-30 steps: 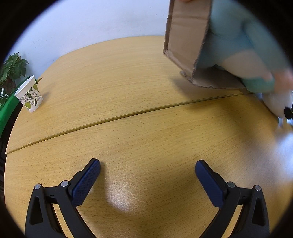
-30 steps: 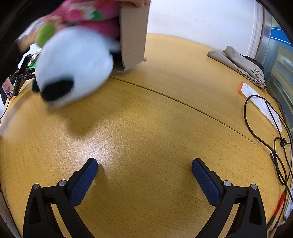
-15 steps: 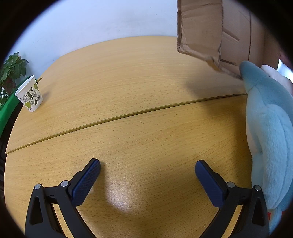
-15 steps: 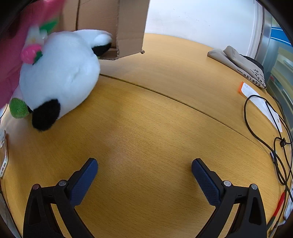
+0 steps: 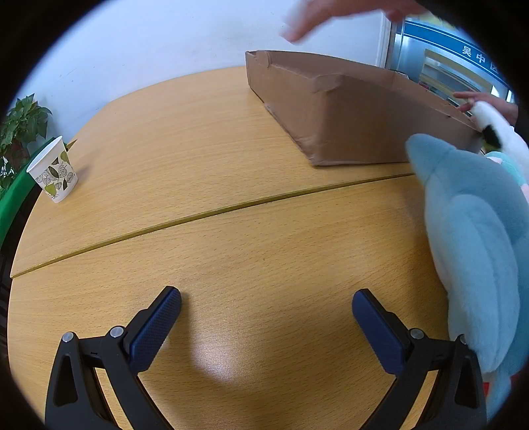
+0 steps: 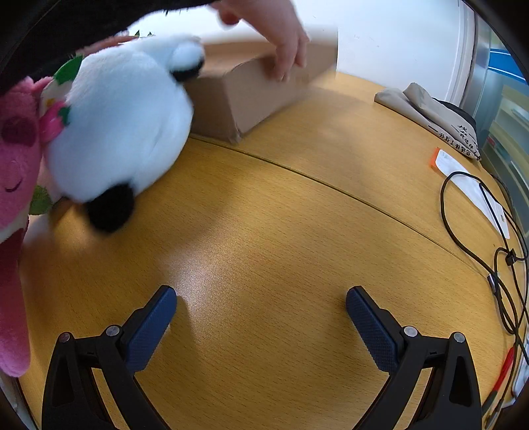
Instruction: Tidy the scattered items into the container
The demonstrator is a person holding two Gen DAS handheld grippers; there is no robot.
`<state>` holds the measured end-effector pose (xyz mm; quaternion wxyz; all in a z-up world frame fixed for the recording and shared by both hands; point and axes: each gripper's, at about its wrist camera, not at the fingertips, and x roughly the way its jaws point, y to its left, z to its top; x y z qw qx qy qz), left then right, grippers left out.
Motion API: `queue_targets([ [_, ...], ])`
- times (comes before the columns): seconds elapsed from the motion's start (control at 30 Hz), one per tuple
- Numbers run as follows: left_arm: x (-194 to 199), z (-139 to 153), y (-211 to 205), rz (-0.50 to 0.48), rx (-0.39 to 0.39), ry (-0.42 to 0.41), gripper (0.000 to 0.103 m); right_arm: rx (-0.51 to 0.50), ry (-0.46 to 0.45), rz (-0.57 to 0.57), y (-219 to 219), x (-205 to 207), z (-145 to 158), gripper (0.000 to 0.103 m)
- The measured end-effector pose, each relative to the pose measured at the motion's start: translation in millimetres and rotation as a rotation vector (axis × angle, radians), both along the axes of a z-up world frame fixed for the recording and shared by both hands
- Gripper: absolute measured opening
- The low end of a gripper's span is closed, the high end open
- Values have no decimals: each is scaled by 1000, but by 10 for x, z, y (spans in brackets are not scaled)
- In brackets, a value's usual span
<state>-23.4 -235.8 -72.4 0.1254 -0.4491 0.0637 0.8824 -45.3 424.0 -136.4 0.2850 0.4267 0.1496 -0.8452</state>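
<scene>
A brown cardboard box (image 5: 347, 109) stands upright on the wooden table at the back right; the right wrist view shows the box (image 6: 251, 89) with a person's hand (image 6: 281, 43) on it. A blue dolphin plush (image 5: 476, 251) lies at the right edge, beside my left gripper (image 5: 266, 317), which is open and empty. A white and black panda plush (image 6: 119, 132) and a pink plush (image 6: 16, 185) lie at the left, beyond my right gripper (image 6: 261, 314), also open and empty.
A paper cup (image 5: 54, 170) with a leaf print stands at the far left near a potted plant (image 5: 20, 132). Black cables (image 6: 489, 238), a white and orange card (image 6: 463, 178) and a folded grey cloth (image 6: 433, 115) lie to the right. A second hand (image 5: 330, 13) blurs above the box.
The box, held tipped up a second ago with plush toys spilling out, now stands flat on the table. The toys have landed on the table. Both grippers stayed put.
</scene>
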Motion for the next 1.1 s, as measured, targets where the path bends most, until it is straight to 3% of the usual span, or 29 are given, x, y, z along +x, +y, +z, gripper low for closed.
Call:
queue_targets([
  [1.1,35,10,-10,0,0,0,103,0,0,2,3,-4,2,103],
])
